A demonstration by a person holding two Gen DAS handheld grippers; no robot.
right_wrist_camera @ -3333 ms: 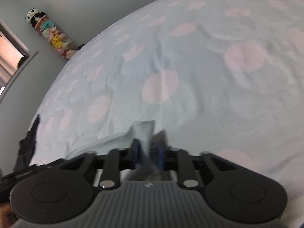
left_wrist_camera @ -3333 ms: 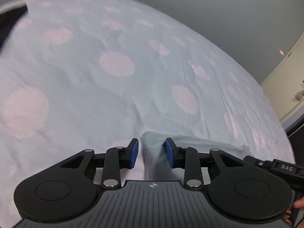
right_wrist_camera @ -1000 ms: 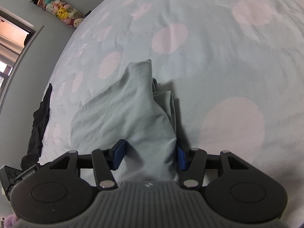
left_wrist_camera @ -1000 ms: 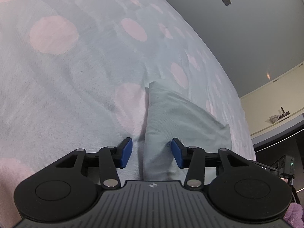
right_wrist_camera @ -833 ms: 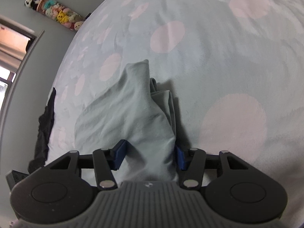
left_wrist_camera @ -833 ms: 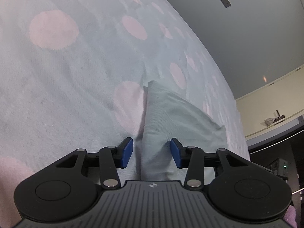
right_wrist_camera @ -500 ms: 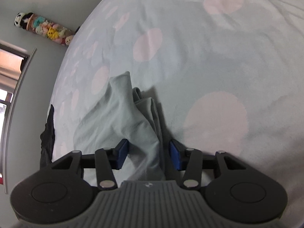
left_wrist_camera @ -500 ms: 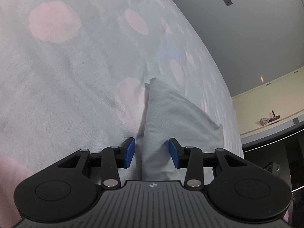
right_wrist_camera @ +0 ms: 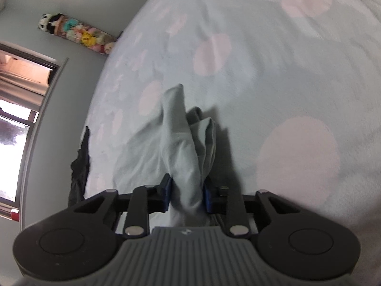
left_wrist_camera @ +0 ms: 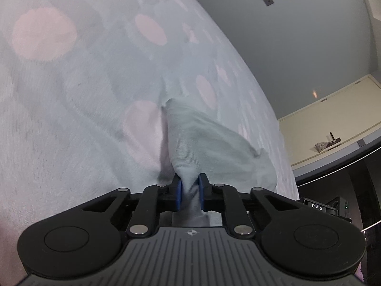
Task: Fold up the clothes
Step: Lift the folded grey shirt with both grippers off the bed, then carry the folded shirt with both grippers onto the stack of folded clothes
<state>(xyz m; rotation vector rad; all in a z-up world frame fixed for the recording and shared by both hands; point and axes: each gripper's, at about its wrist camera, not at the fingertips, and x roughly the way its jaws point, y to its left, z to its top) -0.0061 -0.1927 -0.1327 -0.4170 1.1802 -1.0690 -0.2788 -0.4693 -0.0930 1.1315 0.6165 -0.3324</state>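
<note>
A pale grey-green garment [left_wrist_camera: 202, 143] lies folded on the bed, its near edge bunched between the blue pads of my left gripper [left_wrist_camera: 189, 194]. Those jaws are closing and the pads press on the cloth. In the right wrist view the same garment [right_wrist_camera: 171, 138] rises in a peaked fold, and my right gripper [right_wrist_camera: 187, 196] pinches a thick bunch of it between its closing jaws. Both grippers hold the garment's near side, with its far corner resting on the sheet.
The bed sheet [left_wrist_camera: 71, 95] is light blue with pink dots and runs wide around the garment. A dark garment [right_wrist_camera: 79, 164] lies at the bed's left edge. Plush toys [right_wrist_camera: 78, 35] line the wall by a window [right_wrist_camera: 16, 128]. A cream cabinet [left_wrist_camera: 333, 109] stands to the right.
Both grippers' jaws have drawn together onto the garment, which now bunches between the pads and has lifted into a peak. Both hands tilted slightly.
</note>
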